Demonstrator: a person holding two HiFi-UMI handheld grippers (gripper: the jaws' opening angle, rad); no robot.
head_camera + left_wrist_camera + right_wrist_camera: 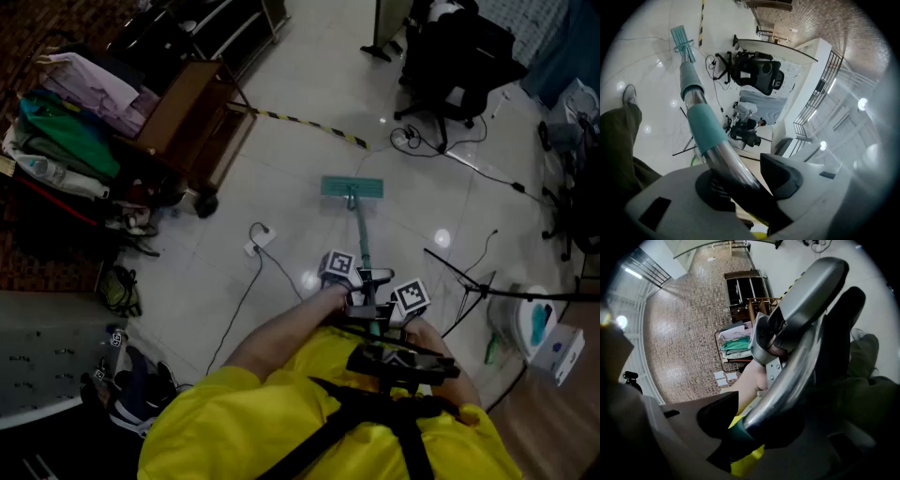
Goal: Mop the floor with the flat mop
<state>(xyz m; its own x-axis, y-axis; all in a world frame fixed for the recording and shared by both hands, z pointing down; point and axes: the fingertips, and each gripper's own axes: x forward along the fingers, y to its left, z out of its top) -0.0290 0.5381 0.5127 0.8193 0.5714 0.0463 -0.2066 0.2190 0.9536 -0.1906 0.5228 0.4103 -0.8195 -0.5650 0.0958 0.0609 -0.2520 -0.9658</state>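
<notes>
Pale glossy tile floor (309, 159), lights mirrored in it. Striped tape (300, 120) across a seam, loose cable (246, 291) trailing, black office chair (459, 56) at far side, heaped clothes (66, 112) to the left (dim throughout). Flat mop (352, 187) head down on tiles ahead. Left gripper (740, 183) clamped round metal handle (717, 150). Right gripper (761, 423) clamped on same handle, nearer the body.
</notes>
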